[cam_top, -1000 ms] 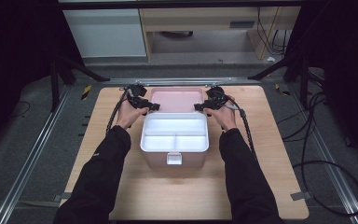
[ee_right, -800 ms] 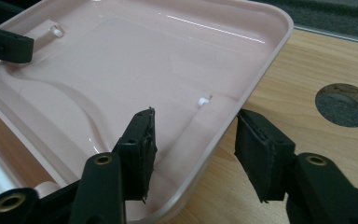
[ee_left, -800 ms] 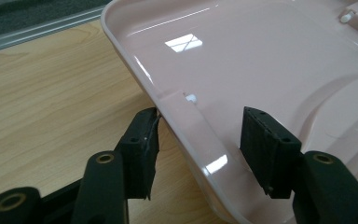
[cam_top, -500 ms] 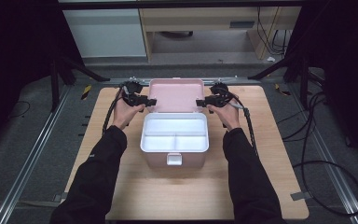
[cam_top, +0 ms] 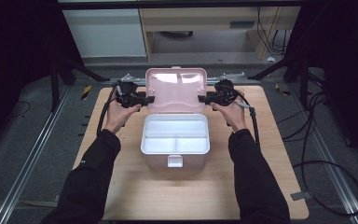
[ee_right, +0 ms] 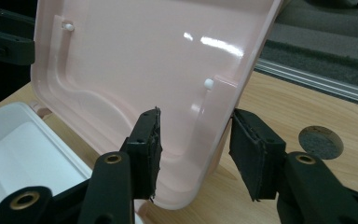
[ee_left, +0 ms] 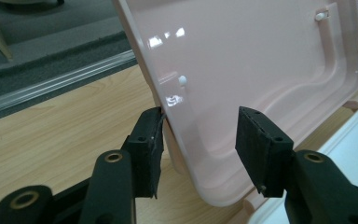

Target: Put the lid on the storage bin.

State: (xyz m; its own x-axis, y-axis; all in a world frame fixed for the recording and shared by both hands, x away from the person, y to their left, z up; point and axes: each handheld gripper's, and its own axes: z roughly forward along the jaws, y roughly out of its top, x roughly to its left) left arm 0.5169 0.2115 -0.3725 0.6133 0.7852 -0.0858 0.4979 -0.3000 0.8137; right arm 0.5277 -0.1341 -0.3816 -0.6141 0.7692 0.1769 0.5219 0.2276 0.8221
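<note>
**Box lid raised between two grippers**

The wooden table (cam_top: 121, 196) carries a pink box (cam_top: 175, 157) at its centre, nearer the far edge than the near edge. The box is open. Its white inner tray (cam_top: 175, 135) shows one long compartment at the back and two smaller compartments at the front. A white latch (cam_top: 175, 161) sits on the front wall, facing the near edge of the table.

The pink lid (cam_top: 175, 89) stands up from the back edge of the box, tilted slightly toward the far edge of the table, with its glossy inner face toward the person.

The left gripper (cam_top: 145, 99) sits at the left edge of the lid, the right gripper (cam_top: 205, 99) at the right edge. Both sets of jaws have just been closing, each with a lid edge between them. In the left gripper view, the outer pad (ee_left: 151, 144) touches the lid rim; the inner pad (ee_left: 256, 149) stands in front of the inner face, and contact there cannot be told. In the right gripper view, both pads (ee_right: 147, 149) lie close against the lid, one on each side of its edge.
</note>
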